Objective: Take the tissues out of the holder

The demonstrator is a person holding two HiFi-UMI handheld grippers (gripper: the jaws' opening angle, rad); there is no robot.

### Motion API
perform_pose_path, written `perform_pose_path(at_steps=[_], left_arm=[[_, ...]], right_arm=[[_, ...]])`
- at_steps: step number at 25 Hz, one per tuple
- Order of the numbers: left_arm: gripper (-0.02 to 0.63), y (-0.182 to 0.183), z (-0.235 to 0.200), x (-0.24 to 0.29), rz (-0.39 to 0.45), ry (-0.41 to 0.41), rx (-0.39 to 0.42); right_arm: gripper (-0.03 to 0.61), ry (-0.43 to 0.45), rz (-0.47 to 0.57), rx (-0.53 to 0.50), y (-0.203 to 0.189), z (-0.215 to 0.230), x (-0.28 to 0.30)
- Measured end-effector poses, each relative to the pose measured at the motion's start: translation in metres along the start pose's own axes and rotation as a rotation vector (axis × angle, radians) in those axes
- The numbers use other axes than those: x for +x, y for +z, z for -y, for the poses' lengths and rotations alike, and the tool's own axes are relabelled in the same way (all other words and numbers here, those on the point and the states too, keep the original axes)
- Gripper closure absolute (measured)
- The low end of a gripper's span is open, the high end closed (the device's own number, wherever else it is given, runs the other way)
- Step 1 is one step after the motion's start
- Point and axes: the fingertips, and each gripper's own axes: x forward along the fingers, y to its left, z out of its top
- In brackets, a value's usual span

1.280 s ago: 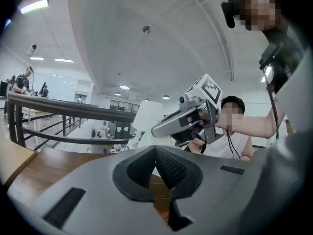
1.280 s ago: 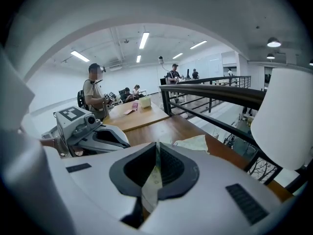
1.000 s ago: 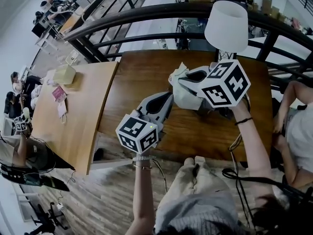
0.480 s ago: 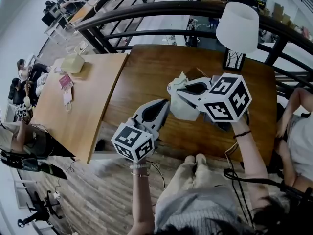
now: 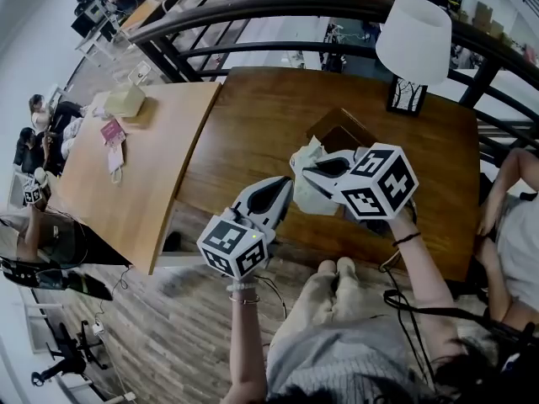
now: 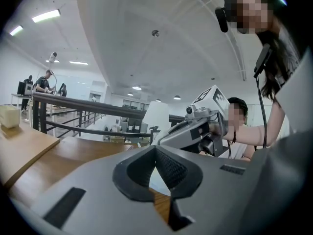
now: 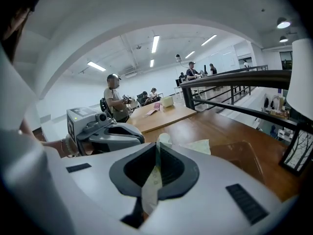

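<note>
My right tongs [image 5: 307,169], just right of centre in the head view, are clamped tight on a bunch of pale tissues [image 5: 310,194], which spill out past the tips and down toward lower centre. My left tongs [image 5: 283,185] sit just to the lower left of them, pressed together with nothing between, the tips close beside the tissues. The holder [image 5: 340,131], a dark wooden box, rests on the brown tabletop [image 5: 244,116] just above the right tongs in the frame, with a white lamp [image 5: 413,36] at upper right before a dark railing [image 5: 253,11].

No legible text anywhere
</note>
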Motion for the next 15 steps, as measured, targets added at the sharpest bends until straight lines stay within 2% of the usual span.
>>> perform_pose_path(at_steps=[6, 15], left_arm=[[0.606, -0.032, -0.004, 0.001, -0.051, 0.004, -0.05], [0.606, -0.083, -0.006, 0.002, -0.123, 0.004, -0.129]], right_arm=[[0.566, -0.038, -0.069, 0.013, -0.035, 0.007, 0.021], [0.566, -0.077, -0.154, 0.09, -0.097, 0.013, 0.053]])
